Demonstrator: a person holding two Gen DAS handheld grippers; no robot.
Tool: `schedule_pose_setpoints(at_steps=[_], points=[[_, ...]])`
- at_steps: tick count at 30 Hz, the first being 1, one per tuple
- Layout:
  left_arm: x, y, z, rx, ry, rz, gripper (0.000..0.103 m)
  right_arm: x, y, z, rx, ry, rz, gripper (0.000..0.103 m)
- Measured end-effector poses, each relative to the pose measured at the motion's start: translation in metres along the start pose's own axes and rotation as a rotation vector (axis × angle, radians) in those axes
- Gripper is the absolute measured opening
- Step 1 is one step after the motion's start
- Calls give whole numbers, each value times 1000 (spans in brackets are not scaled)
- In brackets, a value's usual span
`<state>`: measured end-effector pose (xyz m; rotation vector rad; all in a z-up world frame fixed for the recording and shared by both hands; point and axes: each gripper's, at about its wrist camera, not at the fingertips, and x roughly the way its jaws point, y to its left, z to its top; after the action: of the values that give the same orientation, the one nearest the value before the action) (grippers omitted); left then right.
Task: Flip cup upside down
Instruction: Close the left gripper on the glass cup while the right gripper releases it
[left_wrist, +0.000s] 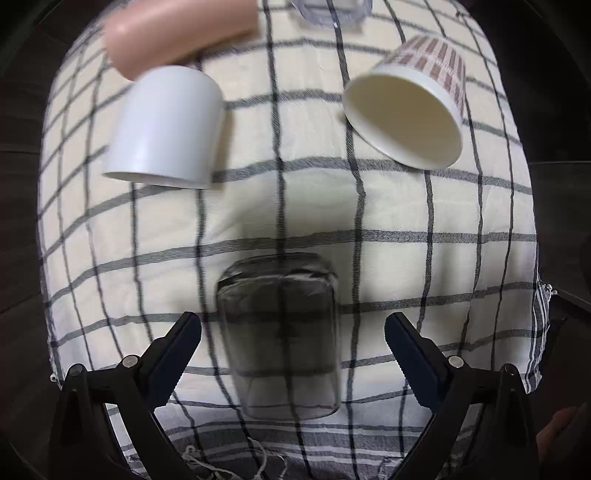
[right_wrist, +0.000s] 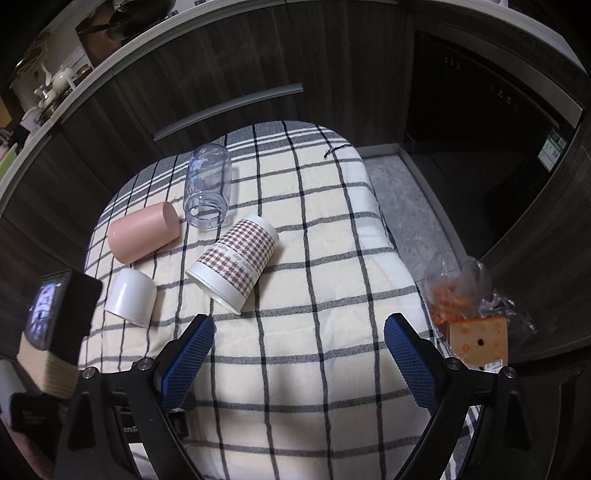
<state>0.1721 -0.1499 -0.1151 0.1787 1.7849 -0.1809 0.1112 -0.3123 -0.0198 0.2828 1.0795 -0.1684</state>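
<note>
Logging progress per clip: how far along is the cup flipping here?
Done: the white cup looks mouth-down on the cloth. In hand: nothing gripped; the left gripper has its jaws open either side of the dark glass, blurred, orientation unclear. Left: pink cup, houndstooth cup and clear bottle lie on their sides. The right gripper is open, empty.

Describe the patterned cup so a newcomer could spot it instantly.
Start at the checked cloth covering the table. Near its middle, the patterned cup lies on its side, open mouth toward the right gripper. It alone wears a brown houndstooth band; neighbours are plain white, pink or clear.
</note>
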Motion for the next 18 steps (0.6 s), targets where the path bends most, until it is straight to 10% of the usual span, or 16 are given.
schedule_pose_setpoints(at_steps=[12,18], points=[[34,2,27,-27,94,50,67,28,-4,2,20,44,85,94],[37,1,30,-8,65,33,66,34,-7,0,34,59,104,94]])
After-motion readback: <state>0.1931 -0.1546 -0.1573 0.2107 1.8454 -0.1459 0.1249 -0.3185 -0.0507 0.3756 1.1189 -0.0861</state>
